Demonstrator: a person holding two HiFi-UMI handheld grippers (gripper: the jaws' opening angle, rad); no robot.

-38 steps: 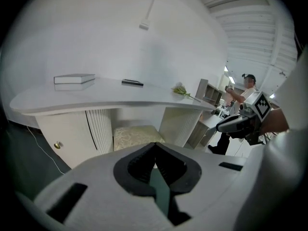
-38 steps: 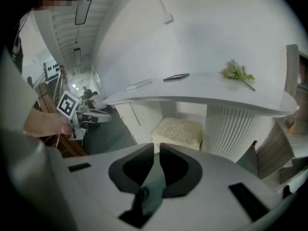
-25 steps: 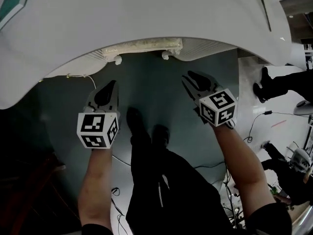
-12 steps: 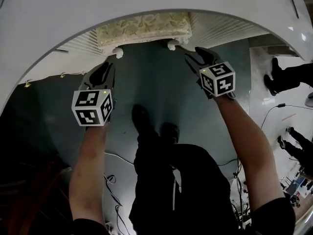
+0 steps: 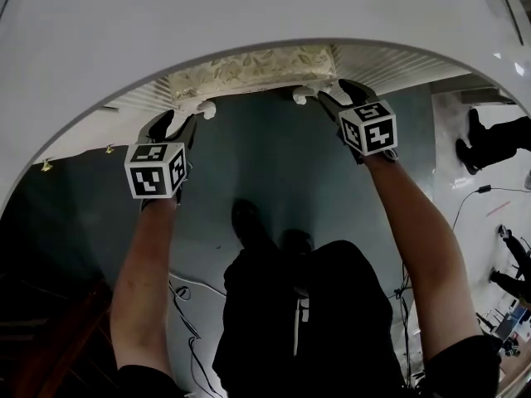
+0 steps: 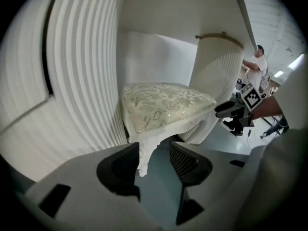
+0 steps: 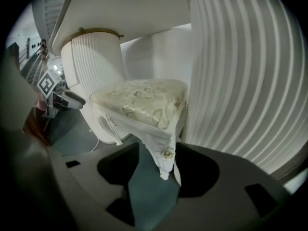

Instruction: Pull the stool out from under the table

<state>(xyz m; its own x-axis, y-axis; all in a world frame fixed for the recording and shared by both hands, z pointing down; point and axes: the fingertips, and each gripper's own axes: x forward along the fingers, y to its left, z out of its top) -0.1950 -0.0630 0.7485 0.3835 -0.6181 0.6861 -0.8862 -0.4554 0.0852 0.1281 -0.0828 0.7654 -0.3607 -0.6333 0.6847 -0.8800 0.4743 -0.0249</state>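
While both grippers sit at the front corners of the stool (image 5: 253, 66), neither grips it yet. The stool is tucked under the curved white table (image 5: 249, 7), its cushioned seat only partly showing past the table edge in the head view, front edge toward the person. The left gripper (image 5: 174, 123) is at the left front corner and the right gripper (image 5: 336, 98) at the right front corner, about equally near. In the left gripper view the jaws have just been opening and stand moderately apart, with the carved left front leg (image 6: 144, 153) between them, close against one pad with a clear gap to the other, no squeeze. In the right gripper view the jaws have also just been opening and are wide, and the right front leg (image 7: 164, 160) hangs between them touching neither pad. The left forearm (image 5: 145, 272) and right forearm (image 5: 411, 239) are stretched forward, grippers angled down under the table edge. The seat's long axis runs left-right between the grippers, so the pull likely goes straight back toward the person over the teal floor (image 5: 265, 164). Next looks like closing on both legs. An uneven pull could skew the stool into the ribbed table base (image 6: 82, 81).
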